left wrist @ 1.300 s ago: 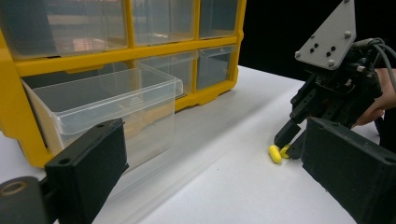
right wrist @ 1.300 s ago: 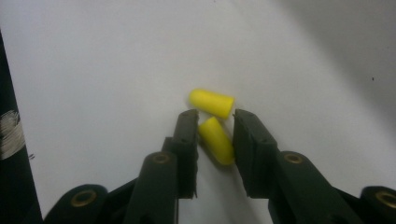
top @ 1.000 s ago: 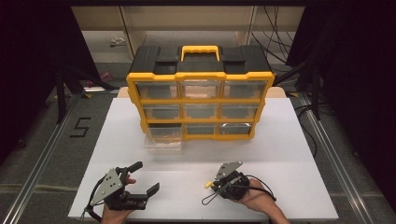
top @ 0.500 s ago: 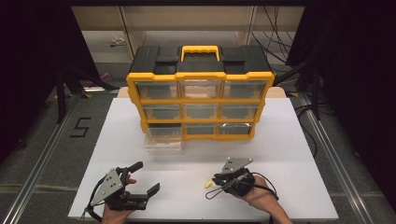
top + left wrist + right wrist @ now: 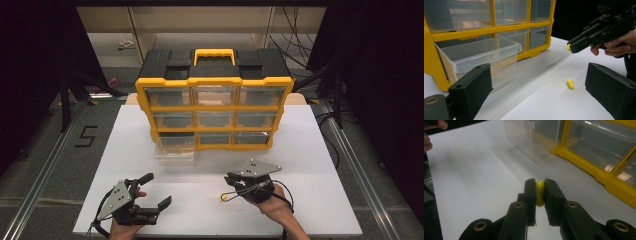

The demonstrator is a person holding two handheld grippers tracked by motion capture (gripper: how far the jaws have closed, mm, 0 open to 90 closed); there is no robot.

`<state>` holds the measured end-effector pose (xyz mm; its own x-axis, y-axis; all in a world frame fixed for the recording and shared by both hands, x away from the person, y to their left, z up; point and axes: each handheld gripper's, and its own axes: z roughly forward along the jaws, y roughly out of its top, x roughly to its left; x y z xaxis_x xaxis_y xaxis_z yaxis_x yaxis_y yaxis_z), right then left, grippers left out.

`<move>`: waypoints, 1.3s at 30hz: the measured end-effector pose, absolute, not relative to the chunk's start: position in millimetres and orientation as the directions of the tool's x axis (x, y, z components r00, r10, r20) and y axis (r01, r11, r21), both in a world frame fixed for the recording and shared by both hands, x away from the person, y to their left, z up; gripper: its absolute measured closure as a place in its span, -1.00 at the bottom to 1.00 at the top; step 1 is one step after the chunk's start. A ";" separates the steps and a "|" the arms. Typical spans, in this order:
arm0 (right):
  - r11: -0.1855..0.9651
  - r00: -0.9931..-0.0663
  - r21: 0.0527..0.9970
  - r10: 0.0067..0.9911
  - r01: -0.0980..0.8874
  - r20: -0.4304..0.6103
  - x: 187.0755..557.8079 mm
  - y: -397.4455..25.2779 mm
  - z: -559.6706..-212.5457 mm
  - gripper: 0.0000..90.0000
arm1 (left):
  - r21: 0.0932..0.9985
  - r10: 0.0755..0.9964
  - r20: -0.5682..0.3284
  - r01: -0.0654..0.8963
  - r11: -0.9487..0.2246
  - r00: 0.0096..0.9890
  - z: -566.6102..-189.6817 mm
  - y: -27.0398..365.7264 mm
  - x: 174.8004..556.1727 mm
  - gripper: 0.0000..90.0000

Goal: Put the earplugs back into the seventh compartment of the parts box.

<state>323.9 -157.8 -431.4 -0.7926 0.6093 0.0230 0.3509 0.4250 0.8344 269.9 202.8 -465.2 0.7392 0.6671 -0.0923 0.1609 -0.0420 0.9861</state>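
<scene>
A: What's on the left?
B: The left gripper [image 5: 152,192] rests low on the white table [image 5: 310,165], jaws spread wide and holding nothing.

A: And in the middle?
B: The organizer [image 5: 215,107] stands at the back, its bottom-left drawer [image 5: 174,149] pulled out. A yellow capsule [image 5: 570,84] lies loose on the table.

A: The right?
B: The right gripper [image 5: 540,191] is raised off the table, clamped on a second capsule [image 5: 540,193] at its tips.

The clamped yellow capsule [image 5: 540,193] is mostly hidden between the right tool's [image 5: 539,185] jaws, and the table surface is motion-blurred.
</scene>
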 end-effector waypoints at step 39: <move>0.345 -0.787 0.892 0.617 0.291 0.019 373.5 -90.2 -377.5 0.79 | 0.986 0.670 -0.073 0.152 -0.061 0.739 -465.9 199.3 268.3 -0.84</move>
<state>373.5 -90.2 -377.5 -0.7870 0.6167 0.0188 0.2913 0.3445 0.8925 268.3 199.3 -465.9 0.7391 0.6697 -0.0727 0.1522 -0.0609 0.9865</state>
